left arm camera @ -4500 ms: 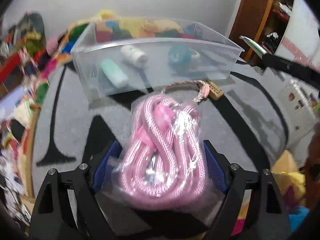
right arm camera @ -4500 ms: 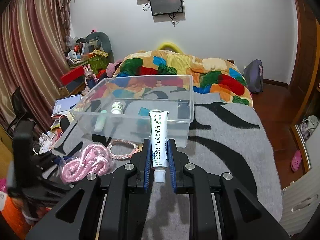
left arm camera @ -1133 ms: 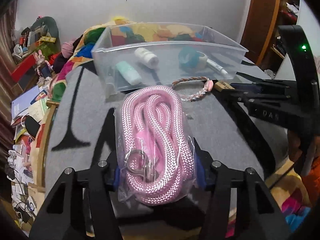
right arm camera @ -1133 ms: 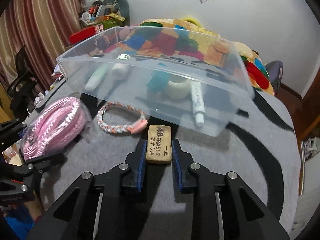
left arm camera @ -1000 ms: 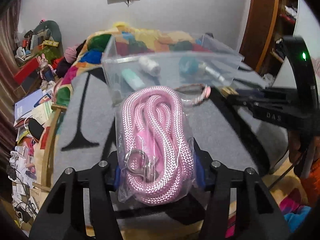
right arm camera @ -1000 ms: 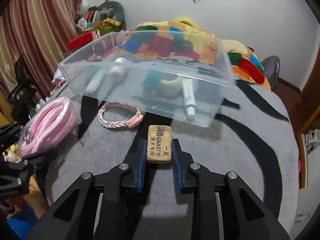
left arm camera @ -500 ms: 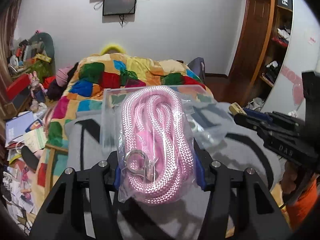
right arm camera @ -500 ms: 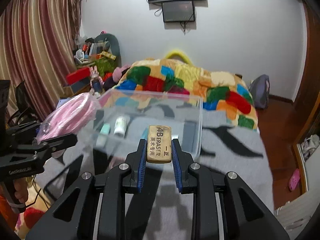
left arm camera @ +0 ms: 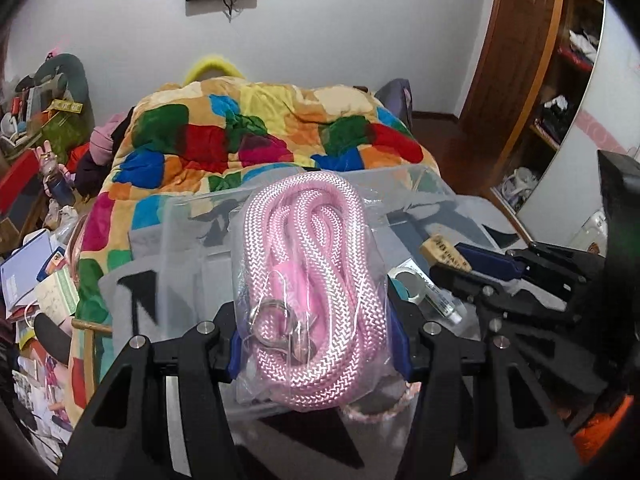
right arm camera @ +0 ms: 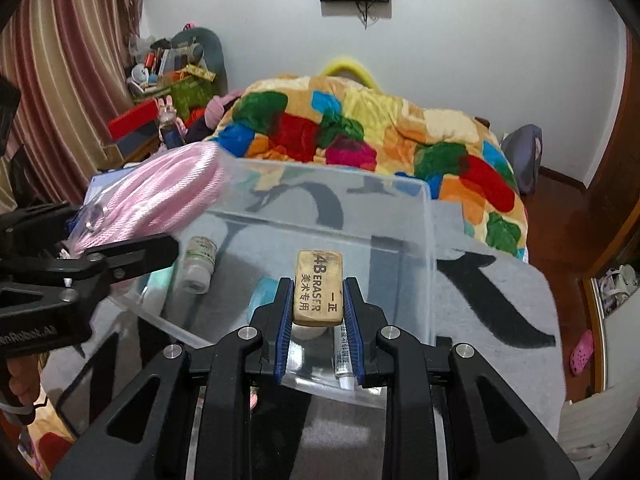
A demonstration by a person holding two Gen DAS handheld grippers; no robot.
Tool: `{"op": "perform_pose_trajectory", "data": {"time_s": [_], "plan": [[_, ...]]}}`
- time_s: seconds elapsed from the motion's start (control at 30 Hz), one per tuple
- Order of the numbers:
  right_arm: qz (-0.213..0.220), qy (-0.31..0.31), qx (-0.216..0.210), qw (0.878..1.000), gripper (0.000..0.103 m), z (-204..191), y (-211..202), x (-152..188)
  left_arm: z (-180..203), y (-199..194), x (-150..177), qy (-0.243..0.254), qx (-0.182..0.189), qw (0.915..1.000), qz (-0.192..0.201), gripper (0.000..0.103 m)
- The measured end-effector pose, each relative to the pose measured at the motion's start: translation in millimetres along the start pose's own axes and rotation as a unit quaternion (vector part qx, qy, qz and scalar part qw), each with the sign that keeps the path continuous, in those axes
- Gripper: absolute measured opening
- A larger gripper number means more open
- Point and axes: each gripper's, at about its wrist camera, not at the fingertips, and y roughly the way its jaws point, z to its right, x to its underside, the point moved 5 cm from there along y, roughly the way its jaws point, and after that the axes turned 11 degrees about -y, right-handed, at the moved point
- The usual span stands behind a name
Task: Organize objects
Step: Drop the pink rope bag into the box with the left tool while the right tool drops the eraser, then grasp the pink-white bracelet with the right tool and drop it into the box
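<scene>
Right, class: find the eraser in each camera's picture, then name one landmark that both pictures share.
Left wrist view: the eraser sits at the right, held in the right gripper.
Right wrist view: the eraser is centre, above the clear bin.
Shared landmark: the patchwork quilt.

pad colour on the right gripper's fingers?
Blue pads line the right gripper, clamped on the tan eraser. Clearest in the right wrist view.
</scene>
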Motion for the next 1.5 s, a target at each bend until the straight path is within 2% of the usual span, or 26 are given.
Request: {"op": "perform_pose_trajectory", "data": {"time_s": [0.13,0.27,0.5,0.63,0.73,0.97,1.0,1.03,1.13,1.27,1.43,1.5], "plan": [[0.0,-0.008,-0.012,1.0,0.023,-2,-10,6,6,15,2,0.006,-0.004,0.9999,-0.01,0.056],[0.023,-0.022,-0.01,0.999,0.024,-7,-35,9,8,23,8,0.007,-0.003,0.9998,-0.02,0.056],[0.045,-0.047,-0.046,0.997,0.024,-33,-66,32,6,22,12,0.003,0.002,0.9996,-0.027,0.057],[0.011,-0.06,-0.055,0.997,0.024,-52,-44,51,3,20,12,-0.001,0.0,0.9995,-0.03,0.059],[-0.018,-0.048,-0.061,0.997,0.024,-53,-21,58,3,10,13,0.002,0.0,0.9998,-0.019,0.059],[-0.047,-0.003,-0.083,0.995,0.023,-45,15,61,3,-32,15,0.026,-0.008,0.999,0.036,0.067],[-0.046,-0.004,-0.083,0.995,0.02,-47,17,62,2,-37,16,0.028,-0.007,0.9988,0.04,0.067],[-0.046,-0.007,-0.084,0.995,0.013,-48,17,63,1,-41,17,0.029,-0.007,0.9986,0.045,0.068],[-0.035,-0.023,-0.076,0.996,0.011,-54,10,64,-4,-49,22,0.026,-0.008,0.998,0.056,0.074],[-0.01,-0.042,-0.085,0.995,0.011,-61,-13,58,-12,-56,31,0.017,-0.006,0.998,0.061,0.074],[0.035,-0.057,-0.09,0.994,0.011,-64,-49,31,-28,-65,39,-0.006,-0.014,0.9974,0.07,0.082],[0.053,-0.058,-0.076,0.994,0.011,-62,-59,20,-34,-69,42,-0.019,-0.014,0.9969,0.076,0.084]]}}
